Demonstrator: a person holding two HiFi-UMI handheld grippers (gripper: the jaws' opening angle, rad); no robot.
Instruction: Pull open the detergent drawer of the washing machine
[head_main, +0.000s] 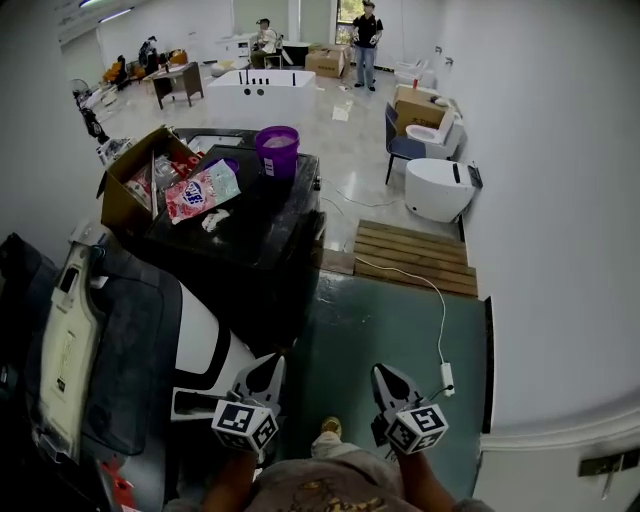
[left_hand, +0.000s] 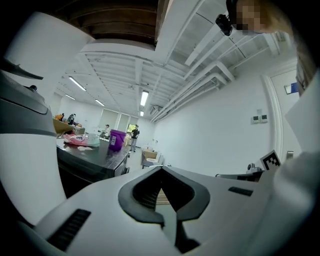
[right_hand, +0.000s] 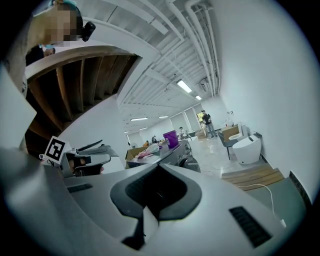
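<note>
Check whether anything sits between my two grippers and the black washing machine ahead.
Nothing visible does. Ahead of the left gripper and right gripper only bare green floor leads to the washing machine. Its detergent drawer cannot be made out.

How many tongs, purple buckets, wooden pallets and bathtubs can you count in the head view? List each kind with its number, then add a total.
Tongs: 2 (left tongs, right tongs)
Purple bucket: 1
Wooden pallet: 1
Bathtub: 1
Total: 5
</note>
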